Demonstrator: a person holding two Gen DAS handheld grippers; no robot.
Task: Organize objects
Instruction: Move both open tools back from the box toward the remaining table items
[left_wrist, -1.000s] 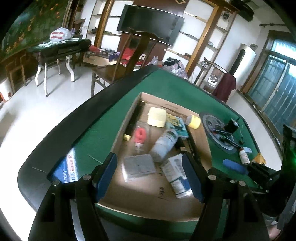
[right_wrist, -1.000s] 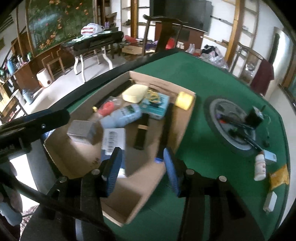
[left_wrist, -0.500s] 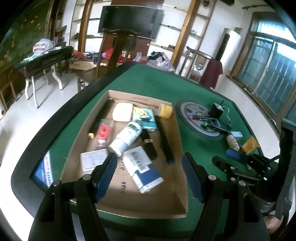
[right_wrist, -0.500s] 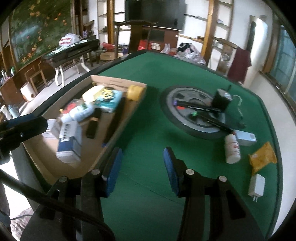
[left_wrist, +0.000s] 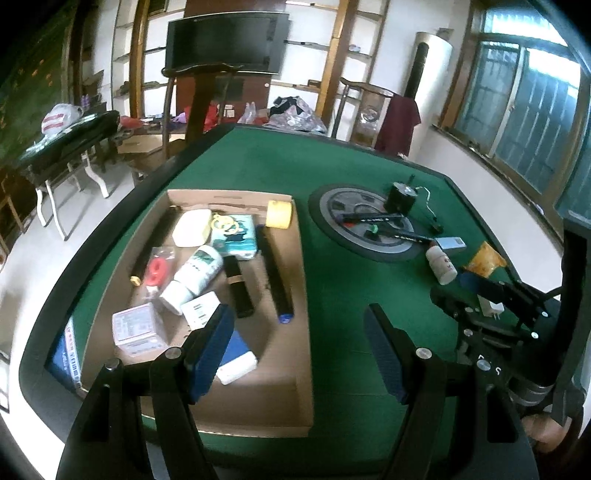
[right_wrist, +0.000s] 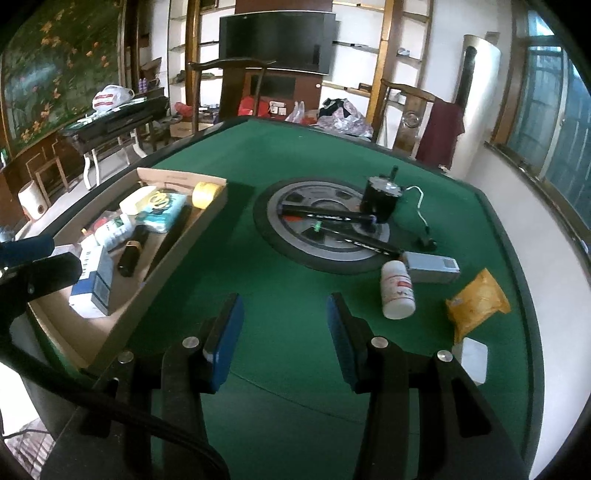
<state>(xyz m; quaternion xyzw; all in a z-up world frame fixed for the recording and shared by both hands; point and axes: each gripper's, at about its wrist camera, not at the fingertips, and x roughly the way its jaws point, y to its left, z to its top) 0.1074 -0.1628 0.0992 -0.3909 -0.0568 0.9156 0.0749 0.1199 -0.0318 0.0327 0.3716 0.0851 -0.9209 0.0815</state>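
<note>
Right tongs (right_wrist: 283, 338): blue pads spread, nothing between, hovering over bare green felt worktop (right_wrist: 295, 288), aimed toward loose items. White plastic pill bottle (right_wrist: 398, 289) lies on side, right of shallow brown cardboard tray (right_wrist: 177, 254); likely next pick.

Left tongs (left_wrist: 298, 352): spread, empty, above tray's near right edge, probably ready to steady it.

Yellow foil pouch (right_wrist: 477, 301) farther right of tray.

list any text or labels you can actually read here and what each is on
None reads clearly.
White pill bottle: red label band, print too small.
Blue and white box: barcode, digits blurred.
White bottle with green label: print blurred.
Blue card at the table edge: white characters, illegible.
</note>
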